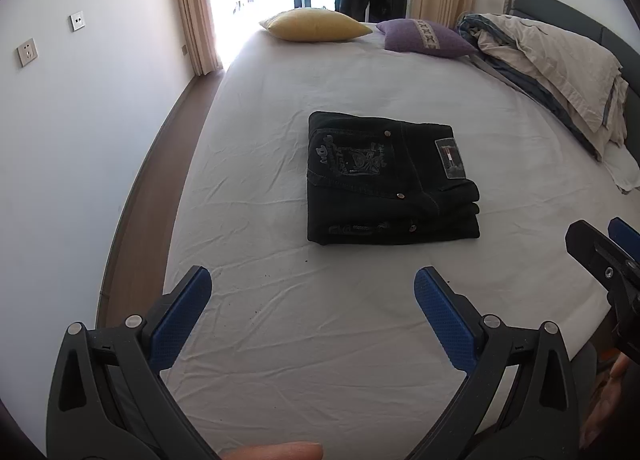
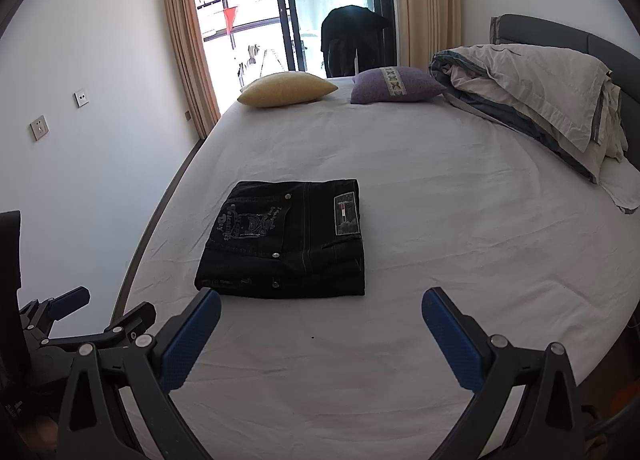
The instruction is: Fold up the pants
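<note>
Left wrist: my left gripper (image 1: 312, 292) is spread wide, nothing in it, hovering over bare sheet (image 1: 280, 340) short of the pants (image 1: 384, 184). Pants sit mid-bed as a compact black stack, back pocket and label up, layered edges facing me. Right gripper (image 1: 600, 256) shows at the edge, well clear.

Right wrist: right gripper (image 2: 320, 320) is equally wide, holding nothing, near the stack's front edge. Pants (image 2: 288, 240) look squared off; I judge the fold done.

Risk: any forward drift and a pad catches the top layer, dragging the stack open. Sheet is loose and wrinkled, so a snag there shifts the pants too.
</note>
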The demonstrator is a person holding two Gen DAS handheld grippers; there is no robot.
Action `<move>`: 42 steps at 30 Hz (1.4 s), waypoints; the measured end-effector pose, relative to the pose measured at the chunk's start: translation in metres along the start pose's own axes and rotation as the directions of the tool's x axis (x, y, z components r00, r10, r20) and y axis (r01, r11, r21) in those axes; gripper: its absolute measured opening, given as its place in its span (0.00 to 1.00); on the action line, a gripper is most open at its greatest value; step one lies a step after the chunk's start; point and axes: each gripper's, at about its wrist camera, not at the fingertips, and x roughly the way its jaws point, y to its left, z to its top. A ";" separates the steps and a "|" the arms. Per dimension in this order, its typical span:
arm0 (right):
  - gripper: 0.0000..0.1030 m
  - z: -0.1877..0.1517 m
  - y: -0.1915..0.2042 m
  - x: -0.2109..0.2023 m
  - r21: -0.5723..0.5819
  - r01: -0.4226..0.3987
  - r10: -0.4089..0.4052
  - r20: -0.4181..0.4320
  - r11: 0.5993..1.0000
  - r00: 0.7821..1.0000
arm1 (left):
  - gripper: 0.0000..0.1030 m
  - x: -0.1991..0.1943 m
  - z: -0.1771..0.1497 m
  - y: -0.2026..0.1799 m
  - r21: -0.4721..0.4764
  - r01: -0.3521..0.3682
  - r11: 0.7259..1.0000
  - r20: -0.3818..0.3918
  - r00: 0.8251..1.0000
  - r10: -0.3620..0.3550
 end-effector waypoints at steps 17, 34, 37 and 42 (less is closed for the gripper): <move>1.00 -0.004 -0.001 0.004 -0.010 -0.010 0.009 -0.027 1.000 1.000 | 1.00 0.005 -0.001 0.002 -0.010 0.005 1.000 -0.014 1.000 -0.005; 1.00 -0.005 -0.003 0.006 -0.010 -0.013 0.013 -0.037 1.000 0.999 | 1.00 0.005 -0.002 0.001 -0.011 0.006 1.000 -0.015 1.000 -0.007; 1.00 -0.005 -0.003 0.006 -0.010 -0.013 0.012 -0.037 1.000 0.999 | 1.00 0.005 -0.002 0.001 -0.011 0.006 1.000 -0.016 1.000 -0.006; 1.00 -0.006 -0.003 0.007 -0.009 -0.016 0.015 -0.040 1.000 0.999 | 1.00 0.005 -0.003 0.000 -0.011 0.007 1.000 -0.016 1.000 -0.008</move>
